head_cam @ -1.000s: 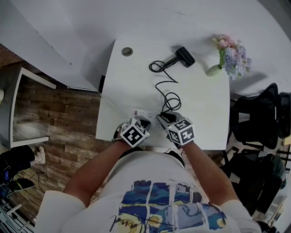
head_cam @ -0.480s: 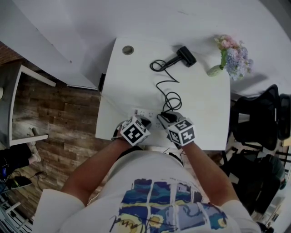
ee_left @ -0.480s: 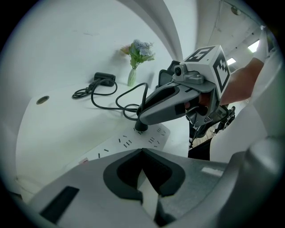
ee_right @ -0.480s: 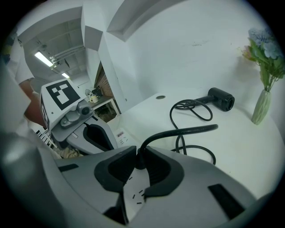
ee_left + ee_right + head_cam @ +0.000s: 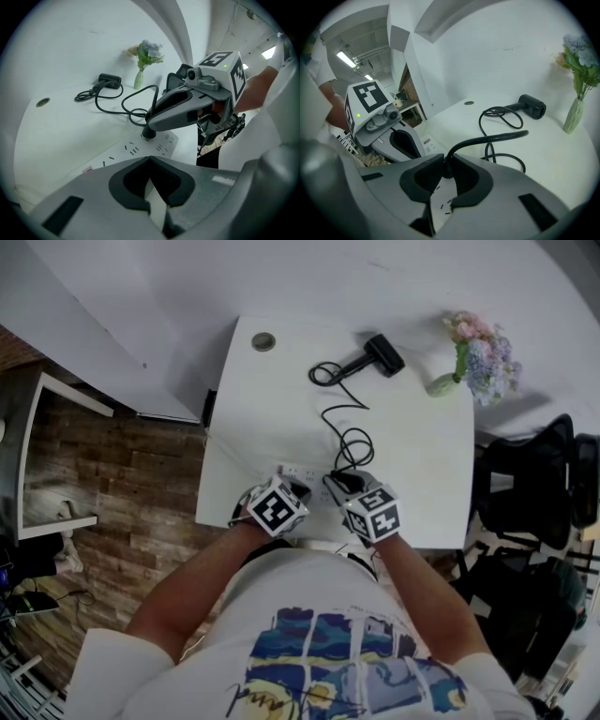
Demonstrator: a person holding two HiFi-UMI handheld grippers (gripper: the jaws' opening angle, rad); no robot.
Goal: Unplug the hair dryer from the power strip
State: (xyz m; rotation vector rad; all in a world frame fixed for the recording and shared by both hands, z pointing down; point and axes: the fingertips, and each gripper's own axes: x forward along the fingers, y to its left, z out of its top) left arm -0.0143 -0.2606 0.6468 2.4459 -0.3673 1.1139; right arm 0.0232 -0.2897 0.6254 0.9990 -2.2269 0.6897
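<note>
One black plug (image 5: 149, 133) is what matters now. It stands in the white power strip (image 5: 126, 152), near the strip's 3 o'clock end, and the strip lies at the 6 o'clock edge of the tabletop (image 5: 422, 446). The hair dryer (image 5: 380, 356) itself lies well apart, at about 12 o'clock on the tabletop, and its cable (image 5: 342, 413) runs down in loose loops to the plug.

My right hand-held gripper (image 5: 447, 169) has just been closing its jaws, and the pads now sit on both sides of the plug, low on its body where the cable comes out. My left hand-held gripper (image 5: 150, 161) is clenched, tips together with nothing between them. It seems to rest on the strip toward its 9 o'clock end.

To do this step well, I would first make sure that the right grasp is firm on the plug's body and not on the soft cable neck. A grip on the neck may slip or strain the wire. Then I would pull straight away from the face of the strip, along the line of the pins, without rocking to 3 or 9 o'clock. The left one should press down during the pull, because I judge the light strip would otherwise lift together with the plug. The slack in the cable looks enough, so nothing should drag the dryer.
</note>
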